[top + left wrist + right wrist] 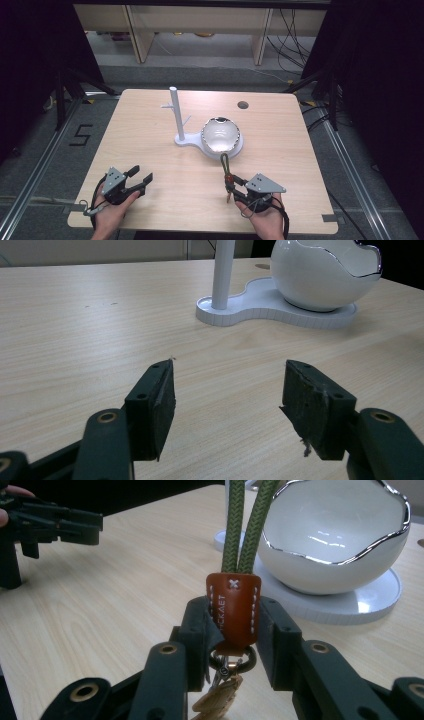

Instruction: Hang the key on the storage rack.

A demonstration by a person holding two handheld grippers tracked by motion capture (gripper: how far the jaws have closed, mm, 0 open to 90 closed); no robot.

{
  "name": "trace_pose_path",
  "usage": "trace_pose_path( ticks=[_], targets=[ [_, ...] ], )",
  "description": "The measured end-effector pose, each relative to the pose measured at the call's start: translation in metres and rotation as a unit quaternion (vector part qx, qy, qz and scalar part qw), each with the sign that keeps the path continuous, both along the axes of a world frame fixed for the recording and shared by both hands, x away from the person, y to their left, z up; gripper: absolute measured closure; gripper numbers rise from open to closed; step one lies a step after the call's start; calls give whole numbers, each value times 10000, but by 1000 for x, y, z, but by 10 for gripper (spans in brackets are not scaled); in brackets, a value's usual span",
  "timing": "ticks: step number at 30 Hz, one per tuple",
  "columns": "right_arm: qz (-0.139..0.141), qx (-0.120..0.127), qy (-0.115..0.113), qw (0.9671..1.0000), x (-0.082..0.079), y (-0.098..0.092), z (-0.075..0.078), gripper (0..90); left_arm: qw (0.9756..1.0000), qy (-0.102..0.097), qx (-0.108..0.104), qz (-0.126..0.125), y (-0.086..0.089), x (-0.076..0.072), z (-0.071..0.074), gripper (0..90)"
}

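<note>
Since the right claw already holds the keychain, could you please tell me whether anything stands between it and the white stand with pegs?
Nothing visible does. The right claw grips the brown leather tab of the green cord-loop keychain, and only bare wooden table lies toward the white pegged stand. The white egg-shaped bowl sits beside the post, to its right.
</note>
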State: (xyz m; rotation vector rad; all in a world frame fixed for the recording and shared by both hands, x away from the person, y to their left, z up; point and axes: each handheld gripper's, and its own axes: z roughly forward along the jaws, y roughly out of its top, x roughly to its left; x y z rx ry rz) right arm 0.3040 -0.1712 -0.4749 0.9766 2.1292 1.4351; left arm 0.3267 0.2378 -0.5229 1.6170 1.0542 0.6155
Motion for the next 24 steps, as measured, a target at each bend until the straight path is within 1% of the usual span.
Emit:
trace_pose_path(
  ticks=[1,2,3,4,5,6,7,8,9,10,11,13,14,15,16,17,18,19,20,21,22,23,24],
  targets=[
    [14,31,-4,10000,-1,0,2,684,10000,2,-4,1,0,0,0,372],
    [-28,-73,-130,9999,0,-2,3,684,10000,2,-4,6,0,0,0,372],
    [-24,-32,-160,9999,0,-1,3,684,10000,2,-5,4,0,0,0,372],
    [-58,57,-122,9999,-1,0,3,684,10000,2,-5,5,0,0,0,372],
    [10,104,-96,9999,0,0,4,684,10000,-1,-3,3,0,0,0,372],
    [-5,80,-121,9999,0,0,5,684,10000,-1,-3,4,0,0,0,372],
    [-56,109,-164,9998,0,0,5,684,10000,-1,-3,4,0,0,0,372],
    [-11,134,-115,9998,-1,1,6,684,10000,-5,-1,0,0,0,0,372],
    [18,154,-162,9997,0,1,6,684,10000,-6,-3,-1,0,0,0,372],
    [18,154,-162,9997,0,1,6,684,10000,-6,-3,-1,0,0,0,372],
    [-6,87,-242,9997,0,1,9,684,10000,-4,-6,-1,0,0,0,371],
    [-26,221,-183,9996,0,2,9,684,10000,-2,-14,-1,0,0,0,371],
    [-13,119,-334,9994,1,1,10,684,10000,0,-12,-2,0,0,0,371],
    [-27,200,-215,9996,0,3,10,684,10000,0,-13,-1,0,0,0,371],
    [-27,200,-215,9996,0,3,10,684,10000,0,-13,-1,0,0,0,371],
    [-40,298,-253,9992,0,4,11,684,10000,-5,-12,-1,0,0,0,371],
    [-80,245,-310,9992,0,3,12,684,10000,-4,-14,0,0,0,0,371],
    [-27,207,-322,9993,1,4,13,684,10000,-4,-11,2,0,0,0,371],
    [-53,232,-315,9992,0,4,14,684,10000,-3,-10,1,0,0,0,371],
    [-25,263,-390,9989,1,4,14,684,10000,-3,-10,2,0,0,0,371],
    [-25,301,-321,9990,1,5,15,684,10000,-3,-10,2,0,0,0,371],
    [-88,288,-400,9987,1,5,15,684,10000,-3,-10,2,0,0,0,371],
    [-60,332,-339,9989,1,5,15,684,10000,-2,-10,1,0,0,0,371]
  ],
)
